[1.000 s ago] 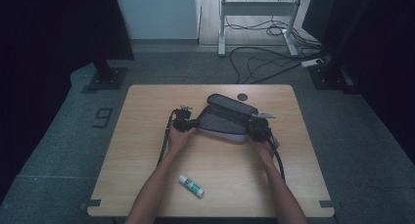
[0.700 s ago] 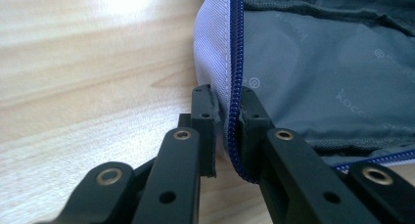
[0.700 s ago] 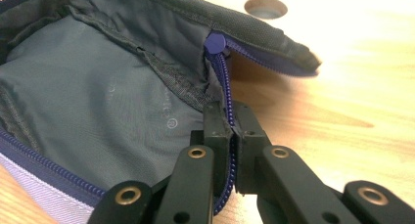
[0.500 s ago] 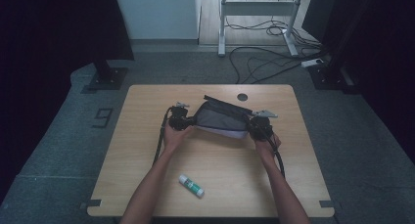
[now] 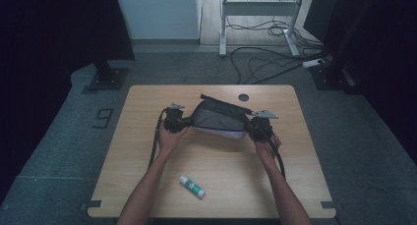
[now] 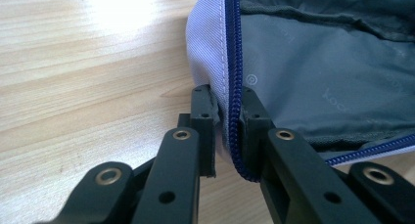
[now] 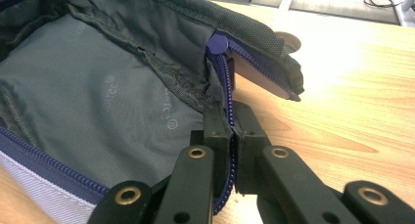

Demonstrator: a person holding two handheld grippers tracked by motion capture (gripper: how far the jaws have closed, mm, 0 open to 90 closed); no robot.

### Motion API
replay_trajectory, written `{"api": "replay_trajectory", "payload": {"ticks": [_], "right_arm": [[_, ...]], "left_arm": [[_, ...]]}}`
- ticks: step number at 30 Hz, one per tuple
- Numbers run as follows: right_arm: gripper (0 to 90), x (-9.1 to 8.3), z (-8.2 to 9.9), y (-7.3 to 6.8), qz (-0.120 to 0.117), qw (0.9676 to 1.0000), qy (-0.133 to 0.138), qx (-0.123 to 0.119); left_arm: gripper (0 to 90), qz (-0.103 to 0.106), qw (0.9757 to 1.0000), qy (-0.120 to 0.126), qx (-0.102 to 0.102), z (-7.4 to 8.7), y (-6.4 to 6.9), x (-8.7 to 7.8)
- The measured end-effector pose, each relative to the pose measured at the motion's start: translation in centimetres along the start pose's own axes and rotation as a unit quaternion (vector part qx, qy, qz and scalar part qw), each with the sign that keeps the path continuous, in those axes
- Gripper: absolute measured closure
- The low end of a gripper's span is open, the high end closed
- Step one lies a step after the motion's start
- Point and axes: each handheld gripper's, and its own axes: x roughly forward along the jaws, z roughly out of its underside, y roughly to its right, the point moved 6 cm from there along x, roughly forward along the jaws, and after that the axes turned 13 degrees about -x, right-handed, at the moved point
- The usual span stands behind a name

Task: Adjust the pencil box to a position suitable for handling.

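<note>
A grey and lavender zip pouch with a blue zipper lies open at the middle of the table, held up at both ends. My left gripper is shut on the pouch's left end; its jaws pinch the lavender edge and blue zipper. My right gripper is shut on the right end, clamping the zipper seam. The grey lining shows inside the open mouth. A white glue stick with a green label lies on the table near the front, between the forearms.
The wooden table has a round cable hole at the back, just behind the pouch. Black cables trail from both grippers toward the front edge. Dark stands and floor cables surround the table.
Both grippers have lifted and stretched the pouch ends a little, and the pouch mouth now stands wider open. The glue stick has not moved.
</note>
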Motion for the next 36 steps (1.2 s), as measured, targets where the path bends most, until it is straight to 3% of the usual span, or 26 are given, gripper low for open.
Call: {"api": "replay_trajectory", "payload": {"ticks": [11,14,26,36], "right_arm": [[85.5,-1.3,-0.8,-0.8,-0.012,0.9997,0.022,-0.008],[85.5,-1.6,-1.0,-1.0,-0.013,0.9995,0.026,-0.011],[85.4,-2.3,-1.3,-1.7,-0.026,0.9988,0.036,-0.019],[85.4,-2.7,-1.2,-2.8,-0.036,0.9981,0.038,-0.031]], "left_arm": [[81.0,0.002,0.9997,0.020,0.016,0.1,0.7,-2.6],[81.2,-0.004,0.9993,0.023,0.030,0.3,0.9,-3.1],[81.1,0.002,0.9992,0.030,0.027,1.2,0.7,-4.5],[81.1,-0.001,0.9993,0.029,0.023,2.9,0.3,-5.4]]}}
